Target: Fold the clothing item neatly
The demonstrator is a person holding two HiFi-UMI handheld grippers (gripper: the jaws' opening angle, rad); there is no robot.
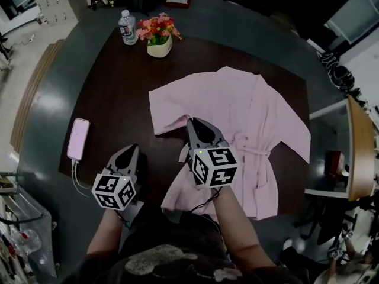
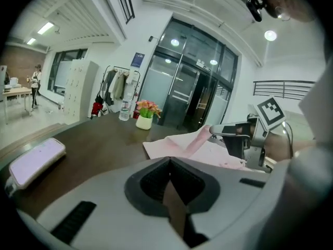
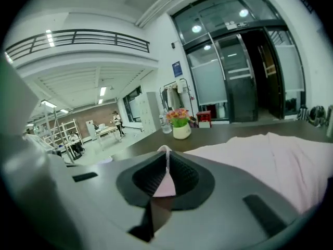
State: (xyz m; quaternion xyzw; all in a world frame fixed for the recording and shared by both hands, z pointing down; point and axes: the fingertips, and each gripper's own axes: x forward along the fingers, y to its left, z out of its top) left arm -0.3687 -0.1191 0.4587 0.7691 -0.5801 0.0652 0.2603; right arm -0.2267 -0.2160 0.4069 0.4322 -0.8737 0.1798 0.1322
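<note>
A pale pink robe (image 1: 249,117) lies spread on the dark brown table (image 1: 118,93), with its belt tied at the waist and one sleeve reaching left. My right gripper (image 1: 194,126) is shut on a fold of the pink robe (image 3: 165,178) at the left sleeve; the cloth shows pinched between its pads. My left gripper (image 1: 127,152) hovers over bare table left of the robe, shut with nothing in it. In the left gripper view the robe (image 2: 182,147) lies ahead to the right, with the right gripper (image 2: 234,134) on it.
A pink phone (image 1: 78,138) on a cable lies at the table's left edge. A flower pot (image 1: 159,37) and a water bottle (image 1: 127,27) stand at the far side. A chair (image 1: 355,152) stands to the right.
</note>
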